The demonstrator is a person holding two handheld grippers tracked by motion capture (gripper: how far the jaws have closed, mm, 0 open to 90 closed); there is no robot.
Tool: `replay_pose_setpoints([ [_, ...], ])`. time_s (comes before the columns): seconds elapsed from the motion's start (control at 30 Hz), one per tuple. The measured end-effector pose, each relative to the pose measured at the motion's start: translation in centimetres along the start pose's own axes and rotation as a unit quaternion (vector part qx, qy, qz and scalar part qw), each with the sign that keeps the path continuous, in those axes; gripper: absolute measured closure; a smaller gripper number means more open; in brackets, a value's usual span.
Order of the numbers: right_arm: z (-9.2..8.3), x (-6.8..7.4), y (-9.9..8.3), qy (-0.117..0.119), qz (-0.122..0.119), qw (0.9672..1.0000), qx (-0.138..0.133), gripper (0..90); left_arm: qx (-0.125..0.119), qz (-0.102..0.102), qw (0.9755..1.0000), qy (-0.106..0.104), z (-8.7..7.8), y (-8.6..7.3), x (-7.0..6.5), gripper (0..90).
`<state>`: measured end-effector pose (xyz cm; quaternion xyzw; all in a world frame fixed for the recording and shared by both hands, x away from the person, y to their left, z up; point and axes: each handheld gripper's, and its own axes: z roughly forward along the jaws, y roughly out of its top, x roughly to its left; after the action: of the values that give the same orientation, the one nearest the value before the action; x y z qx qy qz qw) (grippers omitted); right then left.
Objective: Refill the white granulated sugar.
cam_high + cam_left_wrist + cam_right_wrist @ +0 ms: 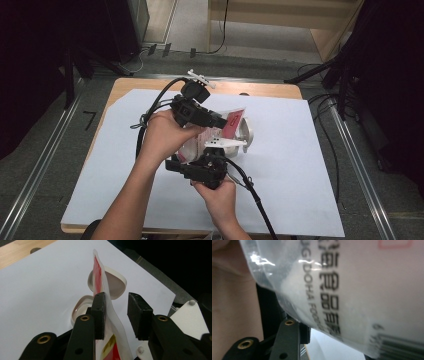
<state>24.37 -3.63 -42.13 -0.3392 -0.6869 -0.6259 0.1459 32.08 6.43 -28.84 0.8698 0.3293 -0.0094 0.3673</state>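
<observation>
A plastic bag [233,122] with a red and white print hangs above the table between both grippers. In the left gripper view its thin top edge [98,272] stands upright between the jaws of my left gripper [116,297]. The edge leans on the left pad and a wide gap separates it from the right pad, so this gripper is open. My right gripper [185,159] comes up from below onto the bag's bulky lower part [362,290], which holds white powder and carries black lettering. One black finger [289,340] presses on it; the other is hidden behind the bag.
Two cream-coloured dish pieces [113,285] lie on the white sheet [300,175] just beyond the bag, and show at the bag's right [245,132] in the high view. The sheet covers a wooden table [150,85]. Black stands and cables ring the table.
</observation>
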Motion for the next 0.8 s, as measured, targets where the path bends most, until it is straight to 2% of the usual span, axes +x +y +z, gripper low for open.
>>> replay_pose_setpoints([
  [0.13,0.01,0.07,0.14,0.003,0.007,1.0000,-0.001,62.5,-0.005,0.004,1.0000,-0.004,-0.17,0.07,-0.19,66.4],
  [0.23,-0.09,-0.03,0.29,0.023,0.027,0.9994,-0.002,62.8,-0.010,0.010,0.9998,-0.013,-0.30,0.11,-0.19,64.9],
  [0.53,-0.09,-0.20,0.22,0.030,0.035,0.9989,-0.009,62.8,-0.009,0.001,0.9999,-0.012,-0.61,-0.02,0.19,61.9],
  [0.67,-0.11,-0.08,0.29,0.036,0.046,0.9982,-0.011,62.8,-0.013,-0.003,0.9998,-0.012,-0.63,0.07,0.14,62.0],
  [0.8,-0.12,-0.04,0.41,0.038,0.049,0.9980,-0.011,62.7,-0.014,0.002,0.9999,-0.009,-0.55,0.14,-0.12,62.2],
])
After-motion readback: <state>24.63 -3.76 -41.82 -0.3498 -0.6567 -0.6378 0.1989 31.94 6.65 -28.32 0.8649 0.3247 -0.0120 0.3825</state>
